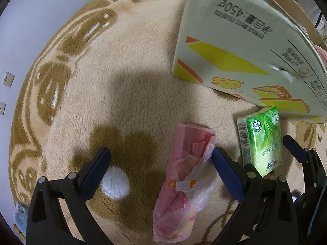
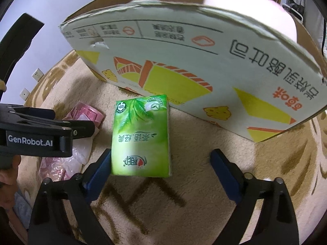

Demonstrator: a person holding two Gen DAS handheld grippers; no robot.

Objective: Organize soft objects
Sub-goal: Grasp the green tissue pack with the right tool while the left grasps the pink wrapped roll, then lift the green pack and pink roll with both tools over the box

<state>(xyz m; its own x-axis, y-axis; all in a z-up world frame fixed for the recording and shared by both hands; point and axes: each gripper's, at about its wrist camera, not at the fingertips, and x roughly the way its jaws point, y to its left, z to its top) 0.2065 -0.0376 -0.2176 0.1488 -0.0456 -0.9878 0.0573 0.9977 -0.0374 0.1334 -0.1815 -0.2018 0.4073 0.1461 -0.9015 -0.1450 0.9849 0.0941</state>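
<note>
A pink plastic bag roll (image 1: 184,179) lies on the beige rug between my left gripper's fingers; the left gripper (image 1: 161,155) is open, its right finger touching the roll's loose end. A green tissue pack (image 2: 141,136) lies flat on the rug in front of the cardboard box (image 2: 184,61). My right gripper (image 2: 161,155) is open around the pack, its left finger against the pack's edge. The pack also shows in the left wrist view (image 1: 260,140), and the roll in the right wrist view (image 2: 85,112).
The printed cardboard box (image 1: 235,40) stands on the rug, open at the top with something pale pink inside (image 2: 255,6). A white wall with sockets (image 1: 8,79) lies beyond the rug's edge. The left gripper body (image 2: 36,134) sits left of the pack.
</note>
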